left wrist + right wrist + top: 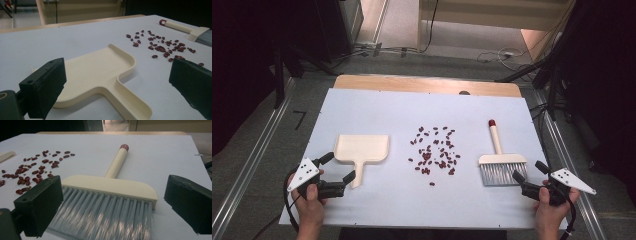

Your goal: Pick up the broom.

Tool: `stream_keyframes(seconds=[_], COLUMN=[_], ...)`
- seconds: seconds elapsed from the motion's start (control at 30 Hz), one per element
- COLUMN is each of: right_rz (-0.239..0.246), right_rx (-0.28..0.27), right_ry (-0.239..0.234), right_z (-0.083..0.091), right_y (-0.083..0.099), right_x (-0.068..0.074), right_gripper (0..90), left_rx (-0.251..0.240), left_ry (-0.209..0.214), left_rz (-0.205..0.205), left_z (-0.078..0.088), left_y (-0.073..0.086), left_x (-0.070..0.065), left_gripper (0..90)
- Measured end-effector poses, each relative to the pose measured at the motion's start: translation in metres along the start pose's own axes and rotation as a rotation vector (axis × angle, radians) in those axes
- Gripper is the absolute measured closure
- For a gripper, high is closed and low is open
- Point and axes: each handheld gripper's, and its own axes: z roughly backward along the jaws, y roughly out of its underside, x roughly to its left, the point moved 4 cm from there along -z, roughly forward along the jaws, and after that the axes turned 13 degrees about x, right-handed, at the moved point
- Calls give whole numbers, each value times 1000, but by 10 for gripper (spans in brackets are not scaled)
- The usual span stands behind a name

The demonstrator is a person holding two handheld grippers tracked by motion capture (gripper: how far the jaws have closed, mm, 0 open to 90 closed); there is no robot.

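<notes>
High view: the job in hand looks like sweeping scattered beans into a dustpan, and nothing of it is done yet.
Left gripper (341, 167): jaws stand wide apart, nothing between the pads; the dustpan's handle lies between the two jaw tips, untouched as far as I can tell.
Dustpan (362, 149): flat on the white table (377, 205), just ahead of the left gripper, tray pointing away from it; the left gripper view shows the tray (100, 67) bare, no beans in it.
Right gripper (530, 170): jaws also wide apart and holding nothing; its tips sit just behind the bristles.
Brush (499, 162): lying flat just ahead of the right gripper, bristles toward it, red-capped handle pointing away; in the right gripper view the bristles (105, 217) lie between the open jaws, not pinched.
Beans (434, 150): loose red scatter between the two tools, well ahead of both grippers and inward of each.
Done: nothing, by my reading.
Left: grasp both tools, sweep the beans, collect them in the tray.
</notes>
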Motion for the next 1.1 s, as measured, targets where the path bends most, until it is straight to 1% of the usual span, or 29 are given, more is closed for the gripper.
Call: stream_keyframes(seconds=[0.03,0.07,0.13,0.17,0.2,0.23,0.27,0.3,0.4,0.43,0.47,0.57,0.63,0.67,0.7,0.73,0.77,0.8,0.83,0.9,0.97,1.0,1.03,1.07,1.1], right_rz=[1,14,10,-2,-2,1,1,9,20,38,38,73,70,57,57,57,57,53,54,54,57,53,53,55,50], right_rx=[6,12,14,9,9,16,16,17,23,25,25,30,33,35,35,33,33,39,36,48,49,62,62,73,84], right_ry=[0,3,2,-19,-19,-5,-5,0,-6,-14,-14,-2,0,6,6,7,7,18,19,30,29,36,36,29,36], right_z=[0,-1,-1,-1,-1,-1,-1,-1,-2,-2,-2,-3,-3,-2,-2,-2,-2,-2,-3,-5,-6,-9,-9,-12,-14], right_y=[0,-1,-2,-4,-4,-7,-7,-9,-17,-23,-23,-36,-39,-46,-46,-53,-53,-56,-60,-70,-74,-80,-80,-87,-88], right_x=[1,2,3,6,6,9,9,10,16,21,21,28,30,30,30,31,31,30,30,29,29,29,29,28,28], right_gripper=[5,5,4,0,0,0,0,0,0,0,0,0,0,0,0,0,0,0,0,0,0,0,0,0,0], left_rx=[-1,-2,-2,-3,-2,-2,-3,-3,-2,-2,-3,-1,2,4,4,4,5,6,7,12,17,18,17,15,18], left_ry=[2,5,6,7,5,3,5,3,4,6,8,6,6,5,6,8,9,8,10,11,12,12,9,9,8], left_rz=[0,1,1,5,4,4,5,5,7,7,9,9,6,6,6,6,6,6,6,0,-3,-4,-5,-6,-6], left_z=[0,0,0,0,0,0,0,0,0,0,0,0,-1,-1,-1,-1,-1,-1,-1,-1,-2,-2,-2,-2,-2], left_y=[0,0,0,0,1,1,1,1,1,1,1,1,1,2,2,2,2,2,2,2,2,2,2,2,2], left_x=[0,0,0,-1,-1,-1,-1,-1,-1,-1,-1,-1,-1,-2,-2,-2,-2,-2,-2,-3,-3,-3,-3,-4,-4], left_gripper=[11,11,11,11,11,11,11,11,11,11,11,11,11,11,11,11,11,11,11,11,11,13,13,13,12])
